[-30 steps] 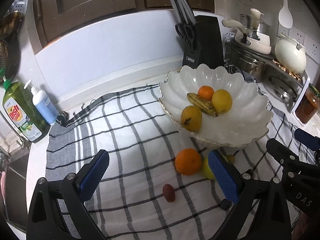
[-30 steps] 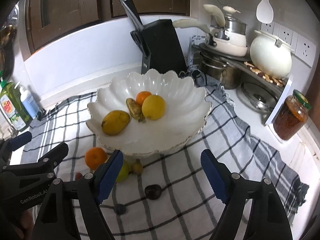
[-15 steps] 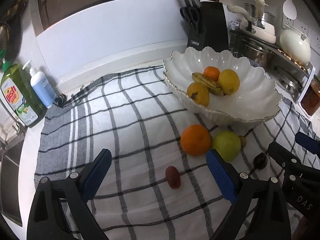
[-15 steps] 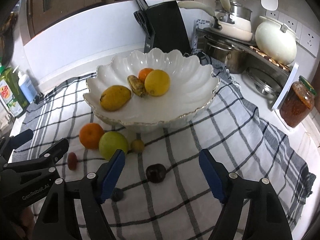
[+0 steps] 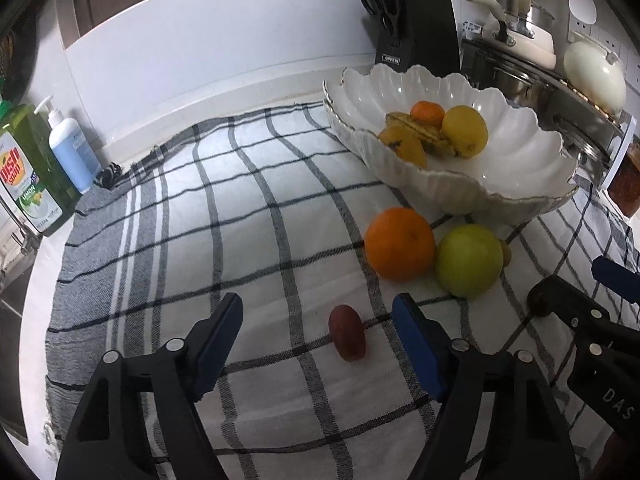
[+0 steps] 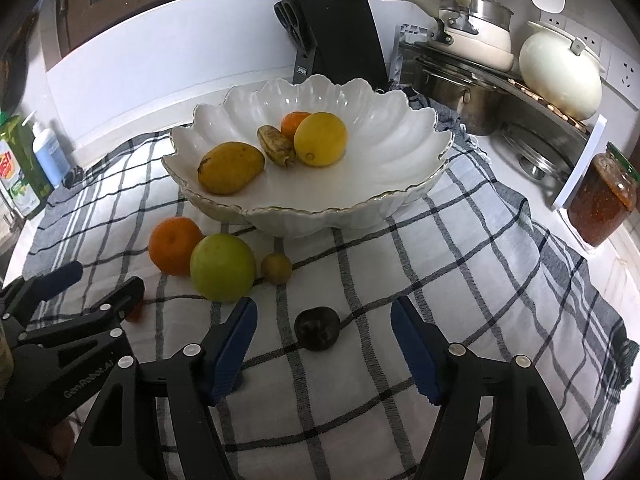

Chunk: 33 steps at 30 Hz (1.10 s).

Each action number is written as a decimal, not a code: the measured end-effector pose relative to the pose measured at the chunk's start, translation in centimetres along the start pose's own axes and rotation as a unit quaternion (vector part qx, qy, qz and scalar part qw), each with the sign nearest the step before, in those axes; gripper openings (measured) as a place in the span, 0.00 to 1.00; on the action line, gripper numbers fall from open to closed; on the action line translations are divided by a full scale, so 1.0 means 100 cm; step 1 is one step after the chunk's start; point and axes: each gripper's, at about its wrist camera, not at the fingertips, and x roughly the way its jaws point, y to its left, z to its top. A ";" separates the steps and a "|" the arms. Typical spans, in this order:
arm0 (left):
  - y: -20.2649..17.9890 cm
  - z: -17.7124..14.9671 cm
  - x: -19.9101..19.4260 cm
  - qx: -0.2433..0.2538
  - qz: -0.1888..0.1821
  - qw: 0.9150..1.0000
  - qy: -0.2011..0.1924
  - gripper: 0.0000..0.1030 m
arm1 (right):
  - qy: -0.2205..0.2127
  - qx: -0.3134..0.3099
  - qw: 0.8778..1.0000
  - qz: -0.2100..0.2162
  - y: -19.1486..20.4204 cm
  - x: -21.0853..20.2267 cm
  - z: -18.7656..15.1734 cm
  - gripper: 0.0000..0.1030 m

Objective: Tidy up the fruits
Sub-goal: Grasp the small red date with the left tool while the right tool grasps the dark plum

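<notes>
The left tongs [image 5: 318, 322] are held unclenched astride a red fruit [image 5: 347, 333], the right tongs [image 6: 324, 330] likewise astride a dark fruit [image 6: 317, 328]; both have just been narrowing, apparently for lifting to the bowl [image 6: 400, 196].

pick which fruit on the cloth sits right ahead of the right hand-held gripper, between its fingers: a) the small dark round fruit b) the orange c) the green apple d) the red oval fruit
a: in the right wrist view the small dark round fruit lies on the checked cloth between the fingers of the open right hand-held gripper, which do not touch it; the orange and green apple sit further left.
</notes>
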 end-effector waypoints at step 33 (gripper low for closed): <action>-0.017 -0.012 0.013 0.027 -0.024 0.999 0.015 0.31 | 0.030 0.020 0.999 0.039 -0.006 0.028 -0.011 0.38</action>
